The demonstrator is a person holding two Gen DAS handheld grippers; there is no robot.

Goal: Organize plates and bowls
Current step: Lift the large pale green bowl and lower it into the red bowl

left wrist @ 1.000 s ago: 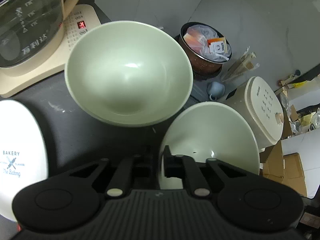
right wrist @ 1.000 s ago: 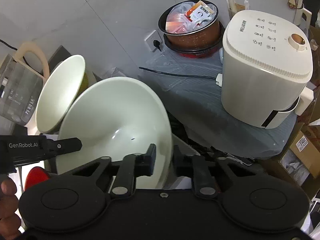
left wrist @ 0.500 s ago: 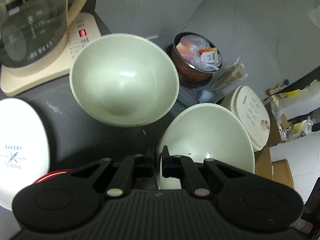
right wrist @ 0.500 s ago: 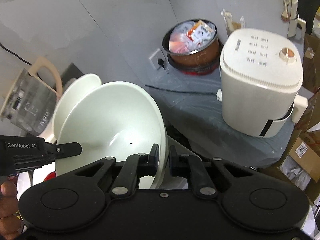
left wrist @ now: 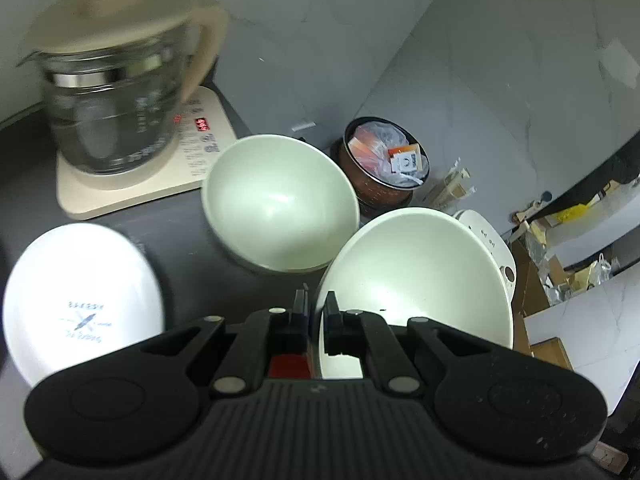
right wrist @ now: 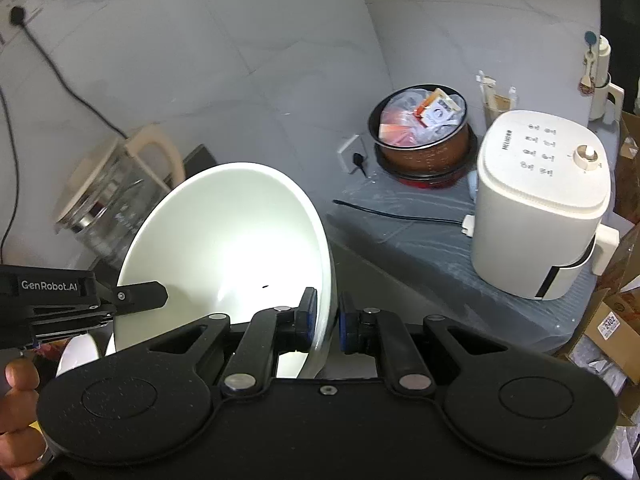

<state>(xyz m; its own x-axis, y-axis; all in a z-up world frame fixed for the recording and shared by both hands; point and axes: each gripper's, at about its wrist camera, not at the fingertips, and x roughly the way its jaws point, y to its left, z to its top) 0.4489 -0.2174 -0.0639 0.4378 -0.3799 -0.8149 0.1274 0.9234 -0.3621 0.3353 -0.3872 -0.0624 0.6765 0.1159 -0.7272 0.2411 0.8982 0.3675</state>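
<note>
Counter (left wrist: 176,236): dark, below both tools. Large bowl (right wrist: 228,248): tilted, off the counter, rim pinched by left hand-held gripper (left wrist: 315,312) and right hand-held gripper (right wrist: 327,312). Smaller bowl (left wrist: 280,204): ahead of the left one, resting. Step: carrying. Next, likely: nest it there, level.

"GenRobot.AI" in white letters on black body of left gripper (right wrist: 120,300), seen at left edge of right wrist view. "2102" on white sticker on brown cardboard box (right wrist: 610,330), bottom right. White boxy countertop appliance (right wrist: 544,200) w/ top knob: dark brand word along lid edge plus rows of button labels, too small to read. White round plate (left wrist: 80,304) has blurred blue print w/ crossed-tools logo, unreadable. Beige kettle base (left wrist: 140,184): red LED digits, illegible. Glass kettle jug (left wrist: 116,100): white markings, blurred.
</note>
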